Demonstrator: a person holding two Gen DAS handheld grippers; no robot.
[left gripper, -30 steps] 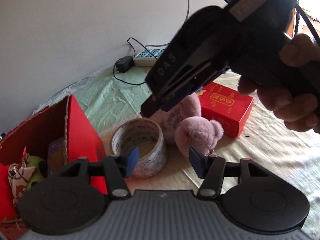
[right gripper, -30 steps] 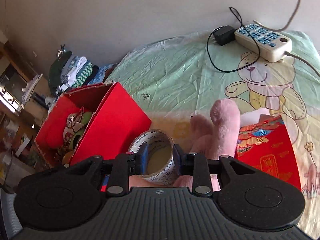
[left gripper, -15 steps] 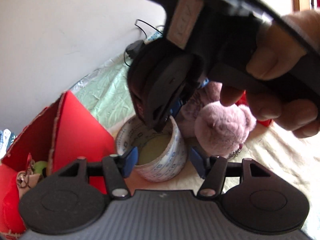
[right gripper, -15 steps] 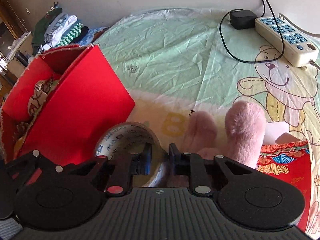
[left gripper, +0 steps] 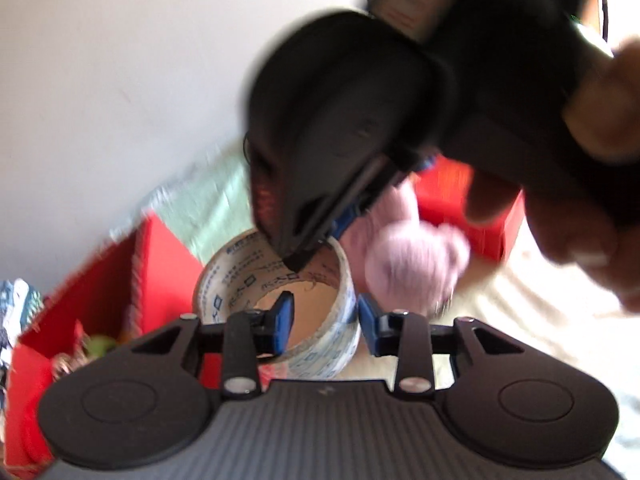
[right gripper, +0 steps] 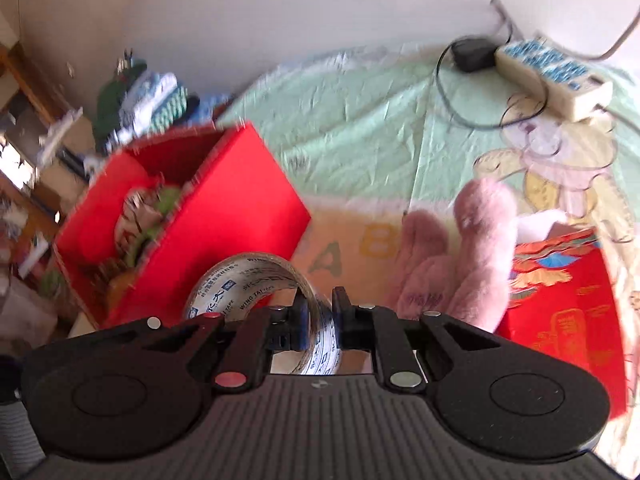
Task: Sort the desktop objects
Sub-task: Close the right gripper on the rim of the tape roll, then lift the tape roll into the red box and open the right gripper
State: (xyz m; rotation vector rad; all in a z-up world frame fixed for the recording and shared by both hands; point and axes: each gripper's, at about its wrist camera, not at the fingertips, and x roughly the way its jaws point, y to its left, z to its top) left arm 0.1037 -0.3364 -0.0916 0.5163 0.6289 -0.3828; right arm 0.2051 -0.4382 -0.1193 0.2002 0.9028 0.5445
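A roll of printed packing tape (right gripper: pixel 248 284) is lifted in my right gripper (right gripper: pixel 320 322), whose jaws are shut on the roll's wall. In the left wrist view the tape roll (left gripper: pixel 320 344) sits just ahead of my left gripper (left gripper: pixel 324 320), which is open with one finger inside the ring and one outside. The right gripper's black body (left gripper: pixel 340 136) hangs over the roll there. A pink plush bear (right gripper: pixel 456 264) lies to the right, also in the left wrist view (left gripper: pixel 416 256). An open red box (right gripper: pixel 192 224) holding several items stands to the left.
A small red printed box (right gripper: pixel 560 312) lies right of the bear. A white power strip (right gripper: pixel 552 76) with a black adapter lies at the back on the cartoon bear cloth (right gripper: pixel 360 120). Folded clothes (right gripper: pixel 148 100) are piled beyond the red box.
My right gripper closed on the tape roll's wall and lifted it. My left gripper moved in close, its fingers now straddling the roll's near wall.
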